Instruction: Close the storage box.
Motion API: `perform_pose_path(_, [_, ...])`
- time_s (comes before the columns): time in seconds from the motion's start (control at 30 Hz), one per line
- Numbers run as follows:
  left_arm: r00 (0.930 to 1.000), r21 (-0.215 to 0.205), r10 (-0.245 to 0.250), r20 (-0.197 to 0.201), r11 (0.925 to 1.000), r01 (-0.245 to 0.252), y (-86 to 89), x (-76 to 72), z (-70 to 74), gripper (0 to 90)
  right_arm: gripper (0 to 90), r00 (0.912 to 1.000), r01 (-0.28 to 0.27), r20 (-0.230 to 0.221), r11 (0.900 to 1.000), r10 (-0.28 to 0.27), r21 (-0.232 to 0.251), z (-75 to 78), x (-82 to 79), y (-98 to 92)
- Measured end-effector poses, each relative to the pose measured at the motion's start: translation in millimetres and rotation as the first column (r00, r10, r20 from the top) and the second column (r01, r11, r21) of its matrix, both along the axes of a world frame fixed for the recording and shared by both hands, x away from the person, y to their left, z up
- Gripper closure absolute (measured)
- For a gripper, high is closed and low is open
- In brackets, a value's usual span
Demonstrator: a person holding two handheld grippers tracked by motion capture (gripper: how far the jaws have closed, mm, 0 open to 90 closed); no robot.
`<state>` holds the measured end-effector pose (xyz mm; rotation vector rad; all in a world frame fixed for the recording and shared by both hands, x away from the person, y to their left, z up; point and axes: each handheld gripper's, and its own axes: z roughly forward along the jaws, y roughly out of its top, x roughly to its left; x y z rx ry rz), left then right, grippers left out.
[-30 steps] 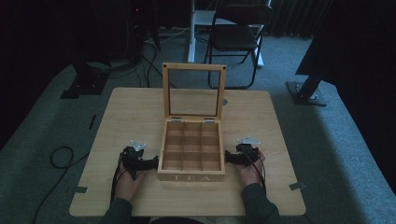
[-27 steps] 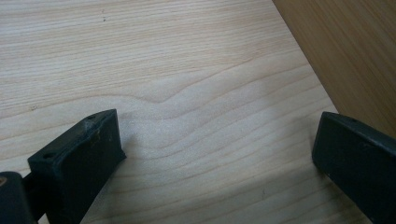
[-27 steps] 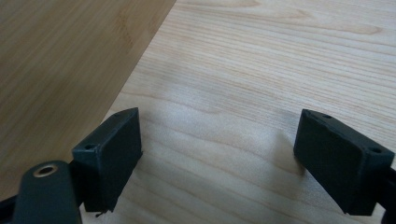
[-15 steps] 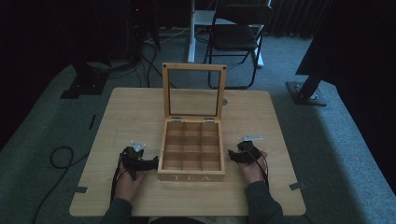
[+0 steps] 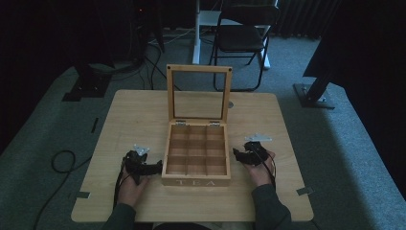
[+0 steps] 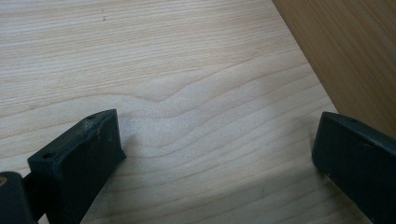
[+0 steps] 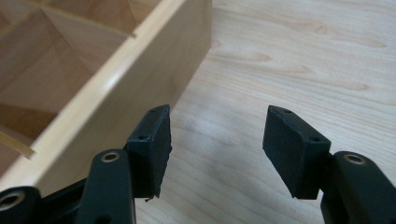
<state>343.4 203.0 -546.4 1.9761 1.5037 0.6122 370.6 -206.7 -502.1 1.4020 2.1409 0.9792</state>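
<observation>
A wooden tea box [image 5: 196, 181] with several empty compartments sits at the table's near middle, and its glass lid [image 5: 198, 71] stands upright. My left gripper [image 5: 155, 167] rests on the table at the box's left side. Its jaws are wide open over bare wood [image 6: 215, 126], with the box wall [image 6: 345, 56] to the right. My right gripper [image 5: 237, 154] hovers just off the box's right wall [image 7: 116, 79]. Its jaws [image 7: 217, 114] have just been closing and stand partly apart with nothing between them.
The light wooden table [image 5: 134, 120] has bare room on both sides of the box and behind the lid. A folding chair [image 5: 242, 38] and a stand base [image 5: 313, 93] sit on the carpet beyond. A cable [image 5: 62, 160] loops on the floor at the left.
The right gripper has lifted slightly beside the box and its jaws have narrowed. The left gripper has kept still.
</observation>
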Motion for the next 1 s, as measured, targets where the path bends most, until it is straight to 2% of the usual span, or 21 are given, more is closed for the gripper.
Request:
perform_pose_path(0.27, [1.0, 0.001, -0.001, -0.001, 1.0, 0.001, 0.1, 0.0, 0.1, 1.6, 41.6, 0.9996, -0.015, 0.026, 1.0, 0.014, 0.022, 13.4, 4.6, 6.4])
perform_pose_path(0.57, [1.0, 0.001, -0.001, 0.0, 1.0, 0.001, 0.1, 0.0, 0.0, 1.6, 40.3, 0.9986, -0.035, 0.04, 0.999, 0.035, 0.01, 26.4, 17.0, 17.5])
perform_pose_path(1.0, [1.0, 0.002, -0.002, 0.001, 1.0, 0.002, 0.3, 0.1, 0.0, 1.6, 42.2, 0.9957, -0.06, 0.074, 0.997, 0.056, 0.048, 49.1, 31.6, 26.1])
